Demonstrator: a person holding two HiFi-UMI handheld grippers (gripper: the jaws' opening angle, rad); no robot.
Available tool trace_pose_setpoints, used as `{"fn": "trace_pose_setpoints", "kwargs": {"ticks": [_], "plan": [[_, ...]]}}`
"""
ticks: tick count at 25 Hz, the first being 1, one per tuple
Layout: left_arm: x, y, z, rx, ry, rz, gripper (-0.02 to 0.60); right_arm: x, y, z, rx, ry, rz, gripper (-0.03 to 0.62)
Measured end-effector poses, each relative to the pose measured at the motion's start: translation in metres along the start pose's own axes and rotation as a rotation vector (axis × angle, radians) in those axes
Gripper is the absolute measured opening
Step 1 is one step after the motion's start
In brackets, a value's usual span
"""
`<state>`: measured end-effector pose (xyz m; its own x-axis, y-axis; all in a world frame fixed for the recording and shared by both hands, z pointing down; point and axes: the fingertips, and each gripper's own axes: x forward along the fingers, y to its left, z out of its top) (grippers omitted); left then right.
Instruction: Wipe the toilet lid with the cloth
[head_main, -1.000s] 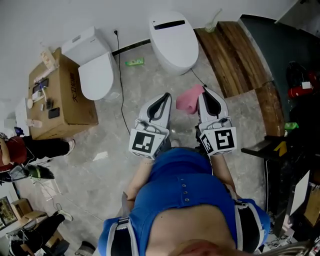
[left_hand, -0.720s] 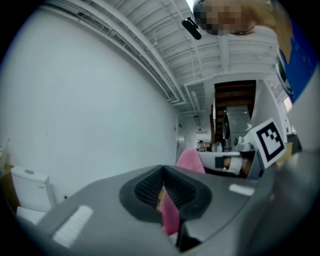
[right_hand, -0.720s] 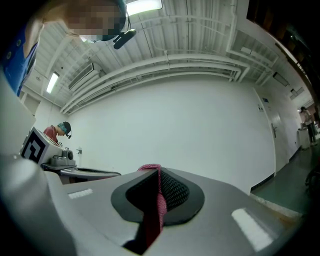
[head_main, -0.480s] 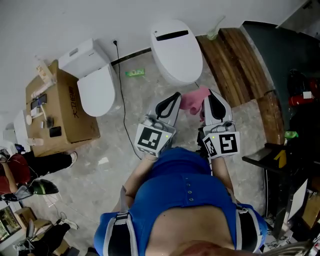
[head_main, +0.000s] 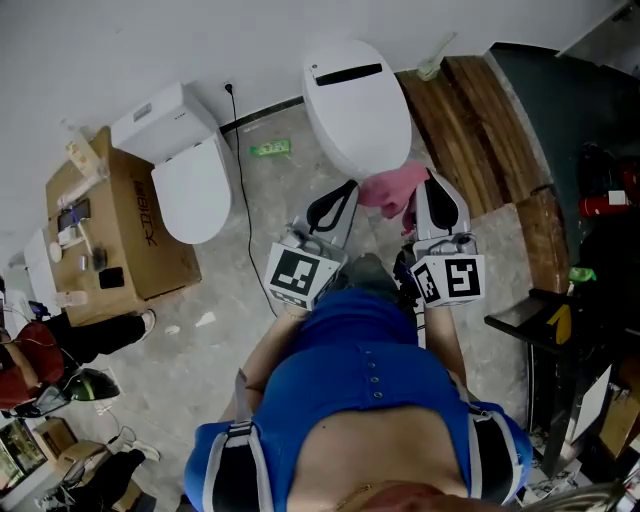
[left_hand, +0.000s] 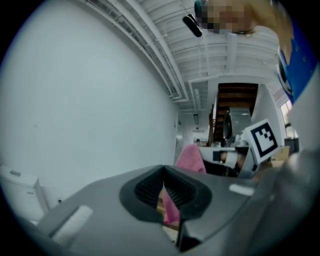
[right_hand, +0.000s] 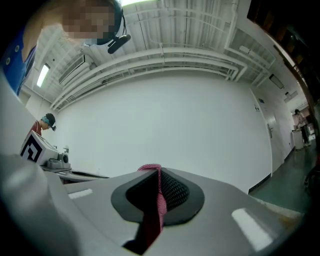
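Pink cloth (head_main: 390, 188): pinched in right gripper (head_main: 433, 182), at the 5 o'clock edge of toilet lid (head_main: 355, 95) | left gripper (head_main: 346, 192): jaws pressed together, empty, just beside cloth | bare floor (head_main: 285, 185) open at lid's 7 o'clock | wooden platform (head_main: 470, 110) bordering at 3 o'clock

Your head camera looks steeply down over your torso (head_main: 360, 400) at the left gripper (head_main: 348, 188), right gripper (head_main: 430, 184) and toilet lid (head_main: 355, 100). Each gripper camera sits close behind its jaws, tilted up at wall (right_hand: 175, 125) and ceiling (right_hand: 175, 30). All three views share the pink cloth (head_main: 392, 188).
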<state>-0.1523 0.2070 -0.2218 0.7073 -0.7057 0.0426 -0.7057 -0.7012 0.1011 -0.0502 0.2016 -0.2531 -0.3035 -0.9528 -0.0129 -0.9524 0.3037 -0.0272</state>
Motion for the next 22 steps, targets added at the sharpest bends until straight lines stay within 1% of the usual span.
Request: {"fn": "trace_pose_setpoints", "kwargs": {"ticks": [4,10,15,18,22], "plan": [[0.016,0.019,-0.01,-0.024,0.026,0.018,0.0,0.02,-0.014,-0.005,0.004,0.005,-0.004,0.014],[0.058,0.046,-0.017,-0.025,0.049,0.049,0.0,0.064,-0.047,-0.016,0.018,0.01,0.021,0.014],[0.112,0.086,-0.023,-0.048,0.064,0.087,0.0,0.131,-0.079,-0.028,0.064,0.025,0.083,0.014],[0.154,0.111,-0.018,-0.057,0.055,0.101,0.0,0.179,-0.098,-0.028,0.057,0.038,0.129,0.014],[0.209,0.14,-0.008,-0.053,0.065,0.129,0.0,0.235,-0.13,-0.026,0.043,0.048,0.178,0.014]]}}
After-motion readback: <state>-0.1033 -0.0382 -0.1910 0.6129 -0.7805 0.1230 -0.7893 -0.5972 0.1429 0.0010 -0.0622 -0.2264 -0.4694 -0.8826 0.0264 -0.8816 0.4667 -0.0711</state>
